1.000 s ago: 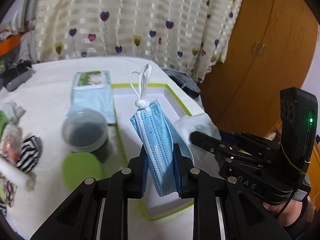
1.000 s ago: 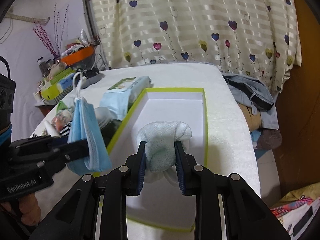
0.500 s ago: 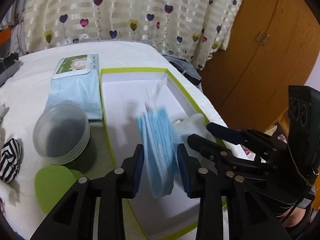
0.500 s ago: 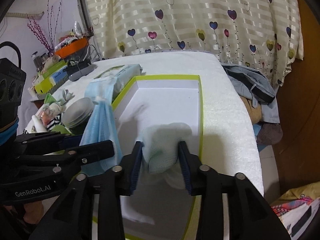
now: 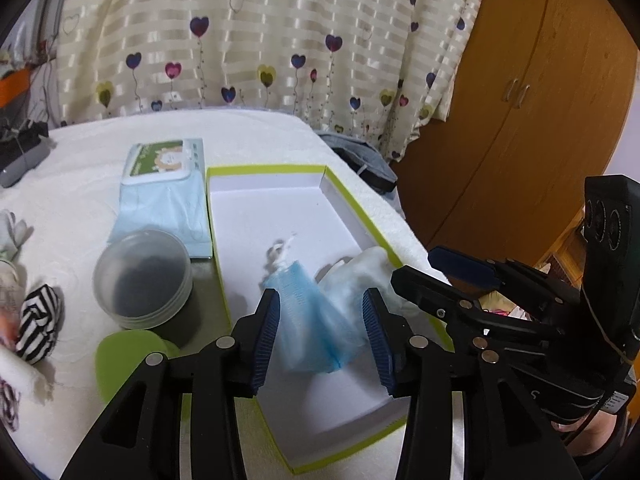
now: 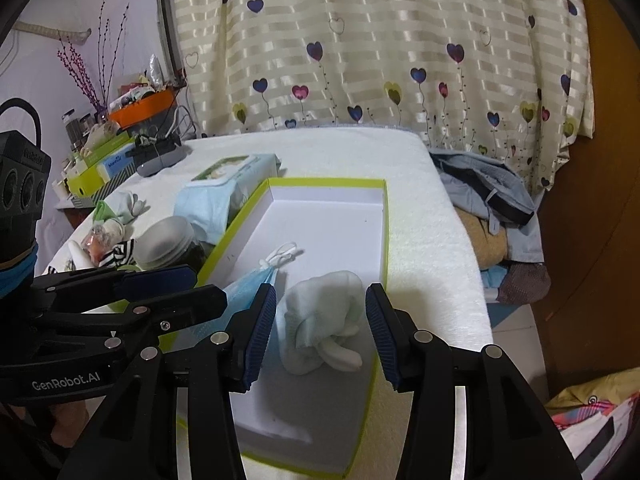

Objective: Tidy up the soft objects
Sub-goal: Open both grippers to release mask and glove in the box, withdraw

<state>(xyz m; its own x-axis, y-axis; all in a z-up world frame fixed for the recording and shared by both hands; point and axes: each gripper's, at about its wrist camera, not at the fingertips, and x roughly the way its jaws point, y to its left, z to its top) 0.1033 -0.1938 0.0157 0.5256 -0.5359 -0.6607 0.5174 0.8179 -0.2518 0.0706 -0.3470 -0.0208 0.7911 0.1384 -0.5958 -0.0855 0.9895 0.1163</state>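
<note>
A white box with a lime-green rim [image 5: 352,208] [image 6: 386,216] lies on the white table. A folded blue face mask [image 5: 316,328] [image 6: 250,284] lies inside it, blurred, between the fingers of my open left gripper [image 5: 322,332]. A pale green rolled sock [image 6: 320,320] [image 5: 360,276] lies in the box beside the mask, between the fingers of my open right gripper [image 6: 320,332]. Neither gripper holds anything. The right gripper shows in the left wrist view [image 5: 436,276] and the left gripper in the right wrist view [image 6: 192,284].
Left of the box stand a round grey-lidded jar [image 5: 142,276], a wet-wipes pack [image 5: 164,200] and a green lid [image 5: 128,360]. A striped sock [image 5: 38,320] and other small items lie at the far left. Clothes [image 6: 488,200] are piled past the table's right edge.
Both grippers moved down over the box and opened. The mask dropped from the left gripper and the sock from the right gripper into the box.
</note>
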